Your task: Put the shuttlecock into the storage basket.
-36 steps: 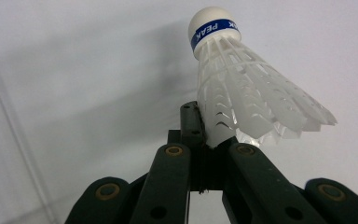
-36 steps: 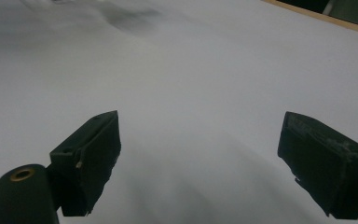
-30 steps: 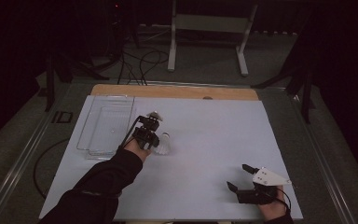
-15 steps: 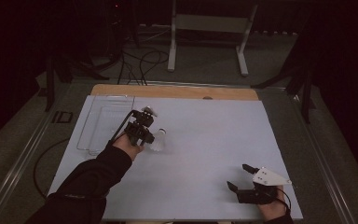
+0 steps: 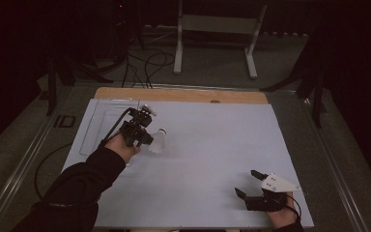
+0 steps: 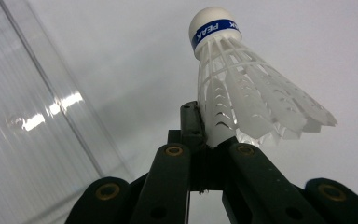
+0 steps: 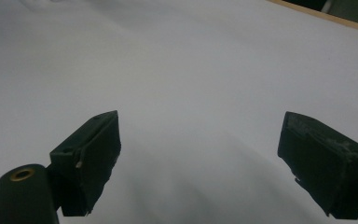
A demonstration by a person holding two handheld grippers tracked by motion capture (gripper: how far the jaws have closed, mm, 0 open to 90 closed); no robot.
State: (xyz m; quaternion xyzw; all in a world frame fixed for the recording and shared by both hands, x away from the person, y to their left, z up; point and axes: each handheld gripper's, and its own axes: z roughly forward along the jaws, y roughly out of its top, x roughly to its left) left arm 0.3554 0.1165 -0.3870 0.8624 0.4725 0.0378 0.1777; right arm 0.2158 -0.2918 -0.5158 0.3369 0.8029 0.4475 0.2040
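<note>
Left gripper (image 5: 147,141) clamped on a white shuttlecock (image 5: 157,142), pinching the skirt edge; cork tip with blue band points away from the jaws, held above the pale table cover (image 5: 212,145). Clear plastic tray (image 5: 94,126) just left of the shuttlecock. Since half a second ago the left arm has shifted slightly. Right gripper (image 5: 249,184), well right of the shuttlecock at the near edge, jaws spread, unmoved. Dark room, metal stand (image 5: 217,34) behind the table.
</note>
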